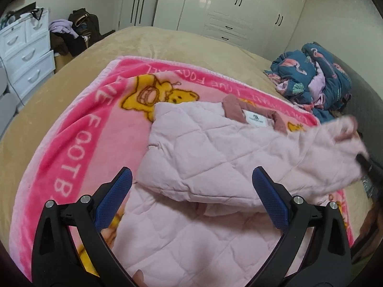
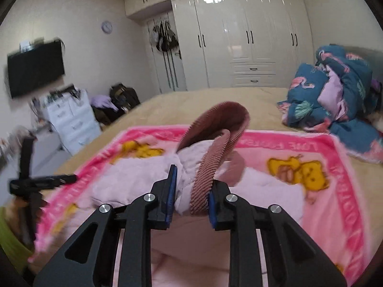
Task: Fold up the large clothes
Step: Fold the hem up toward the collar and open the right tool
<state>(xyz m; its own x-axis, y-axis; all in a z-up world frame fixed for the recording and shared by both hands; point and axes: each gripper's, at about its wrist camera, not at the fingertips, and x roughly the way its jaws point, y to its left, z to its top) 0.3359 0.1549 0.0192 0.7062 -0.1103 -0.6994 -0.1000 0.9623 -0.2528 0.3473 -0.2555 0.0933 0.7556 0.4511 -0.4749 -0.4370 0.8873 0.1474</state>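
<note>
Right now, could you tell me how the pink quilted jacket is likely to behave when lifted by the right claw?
Probably floppy: the pink quilted jacket drapes and creases where the right claw pinches its ribbed cuff. Its padding suggests it is light for its bulk. The rest will likely drag across the fleece blanket.

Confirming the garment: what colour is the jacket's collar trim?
Dusty rose-brown, ribbed collar trim; clearest in the right wrist view.

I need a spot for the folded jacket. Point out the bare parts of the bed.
The tan bedspread lies bare beyond the pink cartoon blanket, toward the white wardrobe, and along the side facing the white drawer unit. It is crowded at the headboard corner with the flamingo-print quilt, and the pink quilted jacket covers the blanket's middle.
</note>
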